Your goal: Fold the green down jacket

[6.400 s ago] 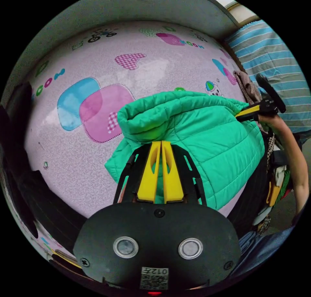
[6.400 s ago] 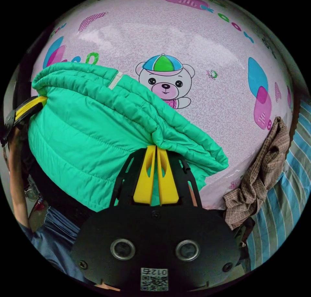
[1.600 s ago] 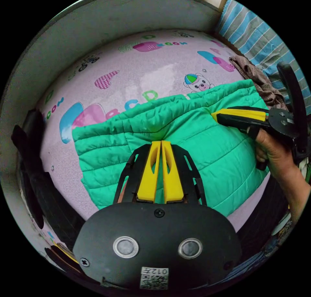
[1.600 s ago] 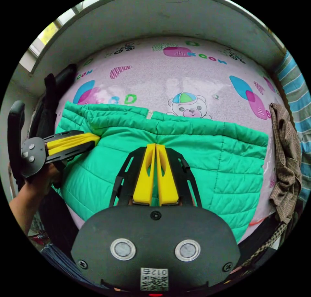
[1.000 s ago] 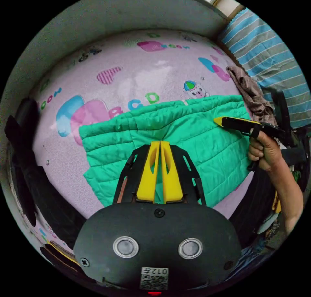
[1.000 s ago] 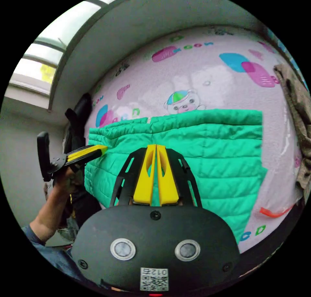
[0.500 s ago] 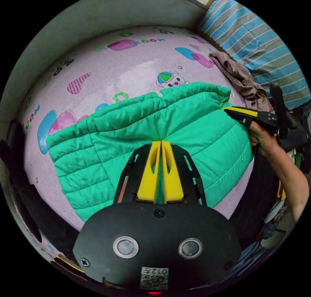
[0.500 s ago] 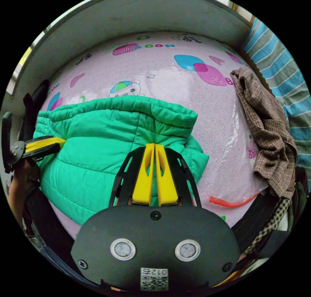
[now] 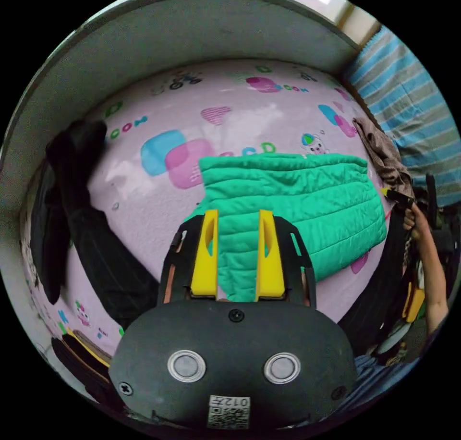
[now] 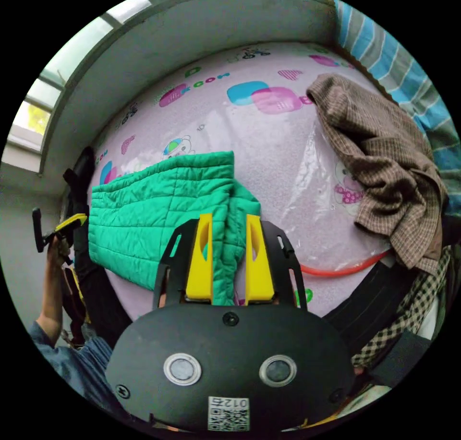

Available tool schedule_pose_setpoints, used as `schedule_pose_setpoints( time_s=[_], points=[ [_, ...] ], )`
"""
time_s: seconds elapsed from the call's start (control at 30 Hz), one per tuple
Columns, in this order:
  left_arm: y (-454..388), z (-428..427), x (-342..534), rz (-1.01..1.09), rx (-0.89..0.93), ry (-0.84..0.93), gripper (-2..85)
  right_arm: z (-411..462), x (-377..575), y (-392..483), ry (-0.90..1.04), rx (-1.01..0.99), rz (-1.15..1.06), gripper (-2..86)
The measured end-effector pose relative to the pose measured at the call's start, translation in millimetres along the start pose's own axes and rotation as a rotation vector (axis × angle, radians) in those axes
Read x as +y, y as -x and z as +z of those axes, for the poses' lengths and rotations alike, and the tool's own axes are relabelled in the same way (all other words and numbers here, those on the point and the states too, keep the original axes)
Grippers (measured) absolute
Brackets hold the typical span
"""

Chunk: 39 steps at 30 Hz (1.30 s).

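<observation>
The jacket (image 9: 293,209) lies folded into a flat green block on the pink mat (image 9: 158,204), and every other place here is given from it. In the left gripper view the left gripper (image 9: 237,216) hangs over the jacket's near left corner with its yellow jaws apart, nothing between them but the quilted cloth below; whether they touch it cannot be told. At the jacket's far right edge in that view a hand (image 9: 411,218) holds the right gripper (image 9: 391,194), just off the cloth. In the right gripper view the right gripper (image 10: 226,224) stands with its jaws apart over the jacket's bunched right end, gripping nothing. Past the jacket's left edge in the same view the left gripper (image 10: 76,220) sits in a hand (image 10: 56,248), clear of the cloth. Right of the jacket a brown shirt (image 10: 384,171) lies crumpled on the mat, well apart from it, and an orange cord (image 10: 343,268) curves between the two.
</observation>
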<state>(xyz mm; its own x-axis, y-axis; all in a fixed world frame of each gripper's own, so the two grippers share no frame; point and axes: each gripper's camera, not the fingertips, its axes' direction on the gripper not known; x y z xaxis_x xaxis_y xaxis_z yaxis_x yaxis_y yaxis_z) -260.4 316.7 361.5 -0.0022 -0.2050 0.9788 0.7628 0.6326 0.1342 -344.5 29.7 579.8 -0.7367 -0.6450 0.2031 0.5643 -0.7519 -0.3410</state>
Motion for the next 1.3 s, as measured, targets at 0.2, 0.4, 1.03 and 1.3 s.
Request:
schedule_pose_setpoints(
  time_s=[0.2, 0.4, 1.03, 1.3],
  points=[
    [73.1, 10.2, 15.0, -0.183, 0.206, 0.12, 19.9, 12.3, 5.1, -48.8, 0.056, -0.207, 0.13, 15.5],
    [109.0, 12.2, 22.4, -0.265, 0.339, 0.166, 22.5, 28.0, 2.9, -69.2, 0.11, -0.323, 0.201, 16.9],
    [138.5, -36.3, 66.1, -0.226, 0.482, 0.179, 18.0, 7.8, -7.3, -52.6, 0.173, -0.459, 0.159, 13.6],
    [132.9, -87.0, 104.7, -0.17, 0.436, 0.133, 9.9, -28.9, -8.6, 5.7, 0.12, -0.346, 0.074, 4.9]
  ],
)
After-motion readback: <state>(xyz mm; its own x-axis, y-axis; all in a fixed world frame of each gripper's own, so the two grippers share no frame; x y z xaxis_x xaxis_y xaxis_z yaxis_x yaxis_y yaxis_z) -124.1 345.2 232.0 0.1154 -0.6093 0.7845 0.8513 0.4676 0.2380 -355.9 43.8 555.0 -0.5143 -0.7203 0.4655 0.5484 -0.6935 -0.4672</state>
